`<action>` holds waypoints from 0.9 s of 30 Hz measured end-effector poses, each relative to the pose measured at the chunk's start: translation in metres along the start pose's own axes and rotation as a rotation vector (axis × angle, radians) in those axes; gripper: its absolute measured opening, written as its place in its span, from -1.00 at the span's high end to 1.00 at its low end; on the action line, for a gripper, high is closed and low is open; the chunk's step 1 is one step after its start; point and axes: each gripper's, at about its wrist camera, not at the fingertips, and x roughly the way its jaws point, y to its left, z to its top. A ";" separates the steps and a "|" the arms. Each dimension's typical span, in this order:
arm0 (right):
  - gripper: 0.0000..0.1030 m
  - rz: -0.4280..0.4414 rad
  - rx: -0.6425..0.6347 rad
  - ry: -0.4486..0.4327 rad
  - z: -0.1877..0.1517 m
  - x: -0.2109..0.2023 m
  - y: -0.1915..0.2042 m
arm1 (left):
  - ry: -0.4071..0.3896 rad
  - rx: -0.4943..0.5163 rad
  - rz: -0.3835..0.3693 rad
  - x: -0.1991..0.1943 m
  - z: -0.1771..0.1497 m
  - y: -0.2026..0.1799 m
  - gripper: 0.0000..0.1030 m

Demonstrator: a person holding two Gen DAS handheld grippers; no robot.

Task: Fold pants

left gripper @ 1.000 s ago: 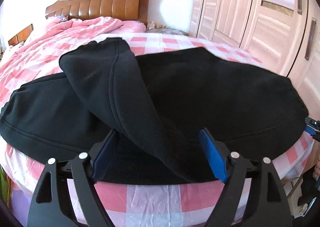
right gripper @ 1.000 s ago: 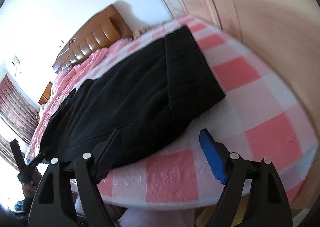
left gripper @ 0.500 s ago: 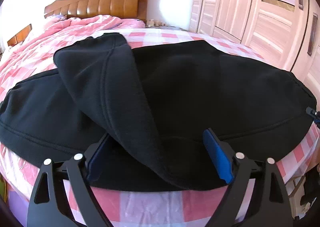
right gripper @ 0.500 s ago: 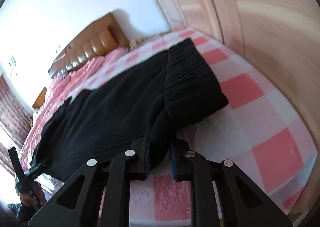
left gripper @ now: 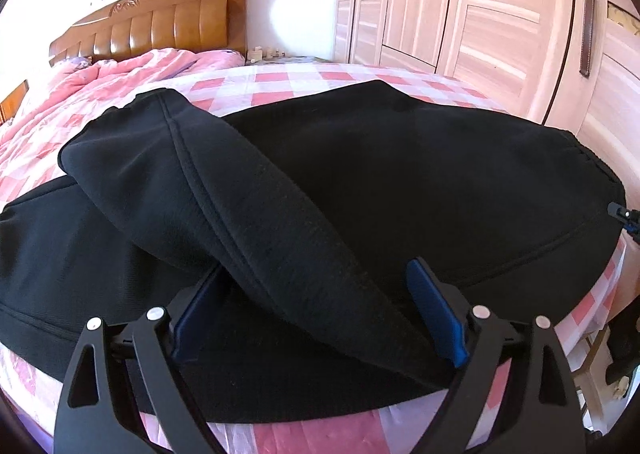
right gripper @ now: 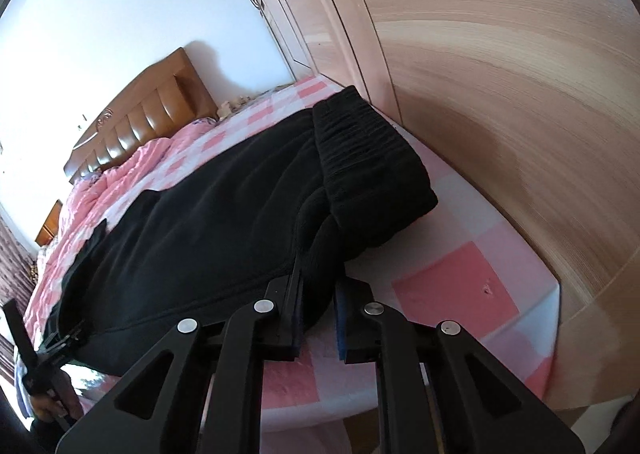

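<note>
The bed (left gripper: 320,77), in a pink checked sheet, carries the black pants (left gripper: 400,181) across its near edge, ahead of both claws. The right claw (right gripper: 318,314) is clamped on the waistband corner (right gripper: 320,278); the left claw (left gripper: 316,318), jaws just widened, straddles the folded-over leg (left gripper: 256,221) ungripped, so a one-sided lift could drag the fabric askew. The layers under that leg are indistinguishable.

The pants (left gripper: 360,181) are plain black, with a ribbed black waistband (right gripper: 368,157). Under them the bed sheet (right gripper: 452,286) is a check of pink, pale lilac and white squares. The quilt (left gripper: 100,89) bunched near the head of the bed is pink (its folds read lighter in the glare). The headboard (left gripper: 160,25) is glossy orange-brown wood with padded vertical panels. The wardrobe (left gripper: 500,21) is pale pinkish wood grain with dark brown handles. Each hand-held gripper is black, the left hand-held gripper (left gripper: 318,318) with blue pads (left gripper: 436,314).
</note>
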 end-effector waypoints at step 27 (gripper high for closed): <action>-0.71 0.210 -0.440 0.032 0.020 0.033 0.202 | 0.084 -0.397 0.366 -0.044 -0.024 0.290 -0.79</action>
